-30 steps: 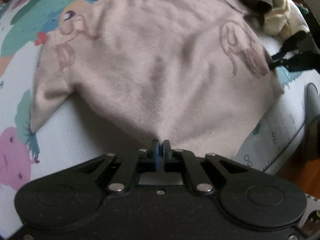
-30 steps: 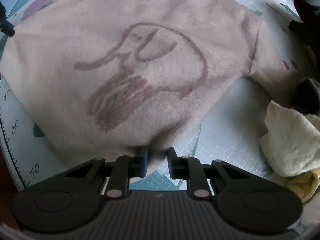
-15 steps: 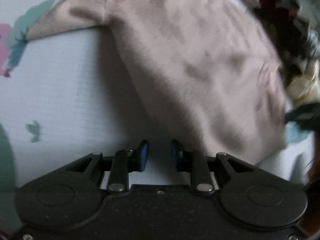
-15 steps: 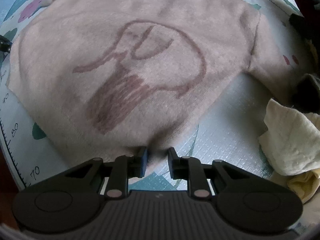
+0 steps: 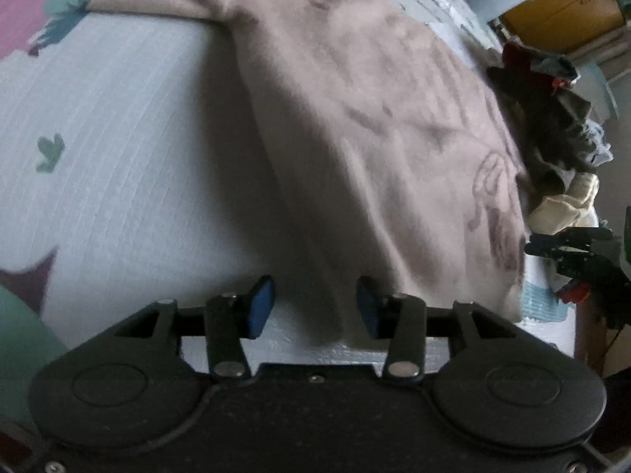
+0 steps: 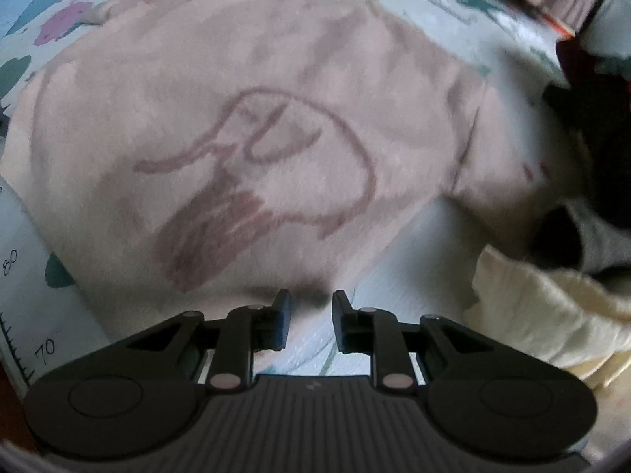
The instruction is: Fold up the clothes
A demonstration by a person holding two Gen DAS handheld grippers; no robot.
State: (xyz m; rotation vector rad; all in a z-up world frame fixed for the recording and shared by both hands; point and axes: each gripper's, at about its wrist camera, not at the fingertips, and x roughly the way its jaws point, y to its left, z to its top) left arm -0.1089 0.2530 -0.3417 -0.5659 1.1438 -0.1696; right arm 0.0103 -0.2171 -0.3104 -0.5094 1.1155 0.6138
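The pink sweater (image 6: 252, 126) is soft and limp; take its hem. Left tongs (image 5: 311, 307), just opening, stand empty; right tongs (image 6: 309, 325) are slightly parted, empty.

Fuzzy matt pink knit sweater w/ elephant print (image 6: 252, 126); beside it ribbed foam printed play mat (image 5: 118, 165), nubby cream terry cloth (image 6: 544, 315).

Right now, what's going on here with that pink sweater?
A person is folding clothes with a handheld tool in each hand. The pink sweater with an elephant drawing lies spread on a patterned play mat. The left tool has just been opening, and nothing is pinched between its pads. The right tool hovers open at the sweater's near edge. More clothes are piled alongside.
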